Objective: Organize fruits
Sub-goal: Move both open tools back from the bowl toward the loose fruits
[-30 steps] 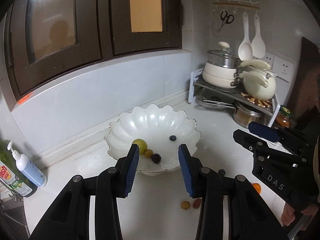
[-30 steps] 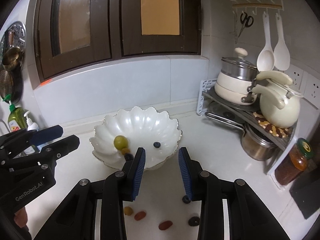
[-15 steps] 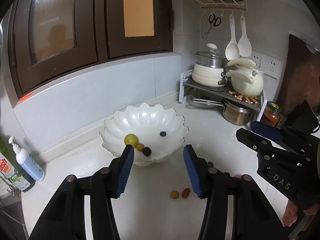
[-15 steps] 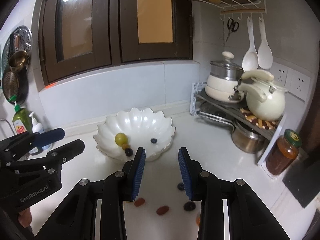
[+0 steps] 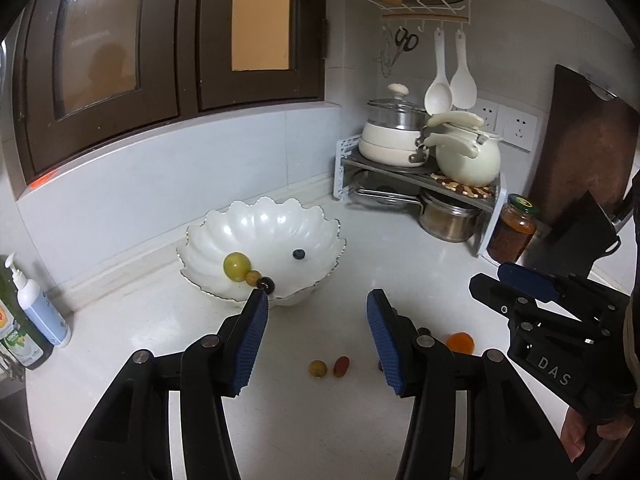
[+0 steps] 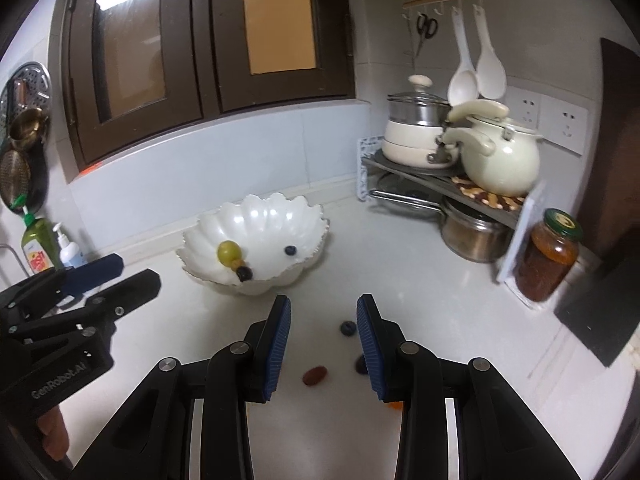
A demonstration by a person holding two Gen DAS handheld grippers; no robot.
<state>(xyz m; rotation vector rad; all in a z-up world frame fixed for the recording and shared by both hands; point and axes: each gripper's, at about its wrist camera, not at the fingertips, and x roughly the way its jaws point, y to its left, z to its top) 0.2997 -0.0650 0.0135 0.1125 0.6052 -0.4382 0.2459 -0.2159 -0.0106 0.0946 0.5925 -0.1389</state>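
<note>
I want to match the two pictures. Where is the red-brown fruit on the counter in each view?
Left wrist: the red-brown fruit lies low centre, beside a small yellow fruit.
Right wrist: it lies low centre, between that gripper's fingers.
Shared landmark: the white scalloped bowl.

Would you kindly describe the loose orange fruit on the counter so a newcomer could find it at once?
Start at the white scalloped bowl on the counter, then look toward the jar by the pot rack. On the bare counter nearer the camera lies a row of small fruits; the orange fruit is the rightmost. It is the brightest and larger than the small yellow fruit and red fruit to its left.
</note>
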